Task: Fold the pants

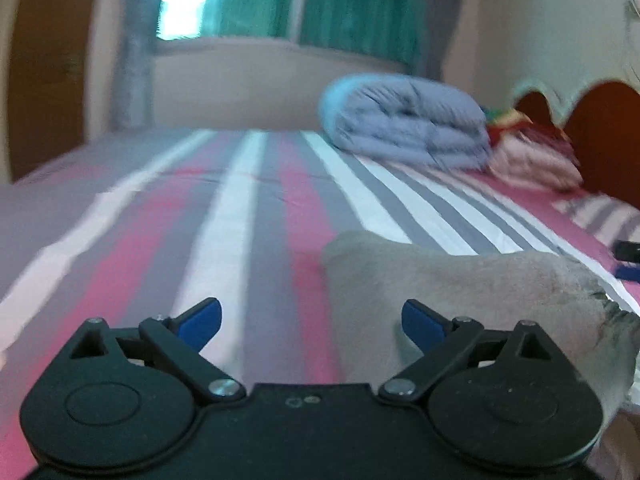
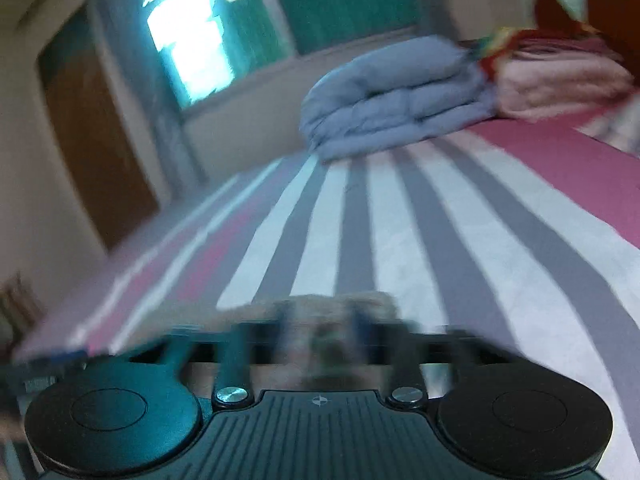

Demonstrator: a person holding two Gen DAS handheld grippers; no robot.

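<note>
The pants point(image 1: 472, 284) are a beige-grey cloth lying on the striped bed sheet point(image 1: 240, 220), low and to the right in the left wrist view. My left gripper point(image 1: 313, 320) is open wide. Its right blue pad point(image 1: 422, 322) hovers over the pants' left part, and its left pad point(image 1: 204, 318) is over bare sheet. In the right wrist view my right gripper point(image 2: 326, 330) is smeared by blur. A bunch of the pants point(image 2: 324, 308) fills the narrow gap between its fingers. Whether the pads press on the cloth does not show.
A folded blue-grey quilt point(image 1: 404, 124) and a stack of pink and red bedding point(image 1: 532, 152) lie at the far right by the wooden headboard point(image 1: 600, 128). A small dark object point(image 1: 628, 252) sits at the right edge. A window with green curtains point(image 1: 352, 4) is behind the bed.
</note>
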